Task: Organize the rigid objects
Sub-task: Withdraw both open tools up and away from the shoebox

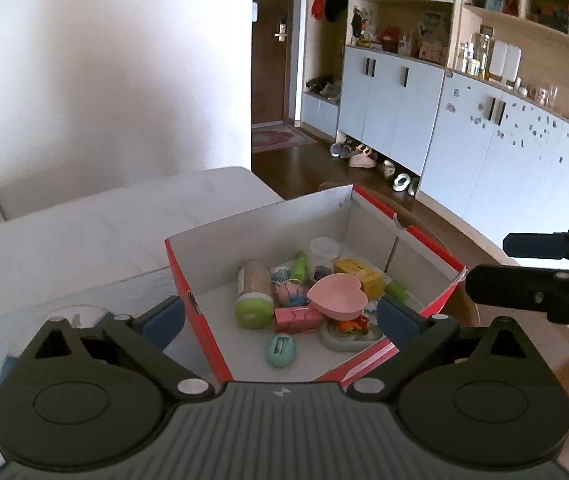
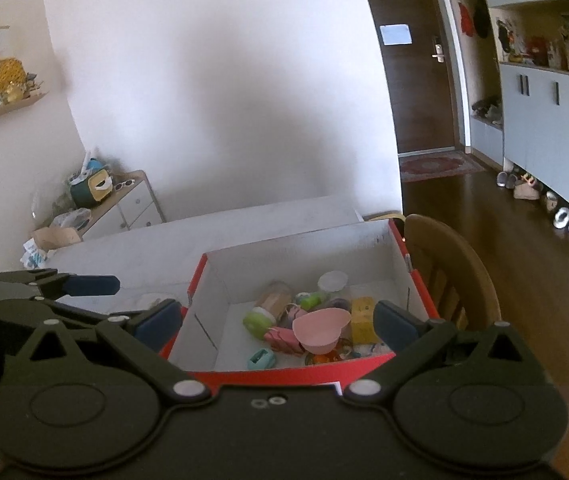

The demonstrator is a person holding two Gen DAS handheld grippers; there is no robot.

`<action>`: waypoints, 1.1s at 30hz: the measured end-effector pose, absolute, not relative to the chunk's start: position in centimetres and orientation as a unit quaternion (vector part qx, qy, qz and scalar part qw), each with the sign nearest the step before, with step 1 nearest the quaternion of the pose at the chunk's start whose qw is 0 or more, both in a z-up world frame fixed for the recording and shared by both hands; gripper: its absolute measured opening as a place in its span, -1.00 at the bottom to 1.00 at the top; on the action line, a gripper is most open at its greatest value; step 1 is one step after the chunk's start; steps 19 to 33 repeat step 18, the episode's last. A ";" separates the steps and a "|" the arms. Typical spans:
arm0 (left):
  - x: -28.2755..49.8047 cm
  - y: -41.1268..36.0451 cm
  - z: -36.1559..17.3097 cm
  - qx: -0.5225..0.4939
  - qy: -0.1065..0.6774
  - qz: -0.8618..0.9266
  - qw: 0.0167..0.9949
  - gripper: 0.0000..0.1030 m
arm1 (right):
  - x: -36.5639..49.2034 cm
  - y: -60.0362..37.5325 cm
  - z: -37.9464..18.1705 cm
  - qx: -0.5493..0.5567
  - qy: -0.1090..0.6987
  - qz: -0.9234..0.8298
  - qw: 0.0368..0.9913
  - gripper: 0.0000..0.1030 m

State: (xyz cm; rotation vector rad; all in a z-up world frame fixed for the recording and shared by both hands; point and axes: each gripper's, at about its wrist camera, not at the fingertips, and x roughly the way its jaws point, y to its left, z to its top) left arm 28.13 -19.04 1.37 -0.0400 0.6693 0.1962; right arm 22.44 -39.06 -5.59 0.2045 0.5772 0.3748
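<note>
one red box, one pink heart bowl, two tongs

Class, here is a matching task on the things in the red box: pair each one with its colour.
Things:
1. heart-shaped bowl
2. small carton
3. egg-shaped case
4. lid of the wooden tube

Colours:
A. yellow
B. green
C. pink
D. teal

All lie inside the red box.

Pairs: 1-C, 2-A, 3-D, 4-B
</note>
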 end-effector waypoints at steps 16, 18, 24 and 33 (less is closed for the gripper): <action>28.2 -20.1 1.3 -0.022 0.333 0.070 0.940 0.99 | 21.3 -39.3 -5.9 0.115 0.282 0.160 0.939 0.99; 28.1 -20.2 1.2 -0.022 0.333 0.069 0.940 0.99 | 21.2 -39.3 -6.0 0.115 0.282 0.158 0.939 0.99; 28.1 -20.2 1.2 -0.022 0.333 0.069 0.940 0.99 | 21.2 -39.3 -6.0 0.115 0.282 0.158 0.939 0.99; 28.1 -20.2 1.2 -0.022 0.333 0.069 0.940 0.99 | 21.2 -39.3 -6.0 0.115 0.282 0.158 0.939 0.99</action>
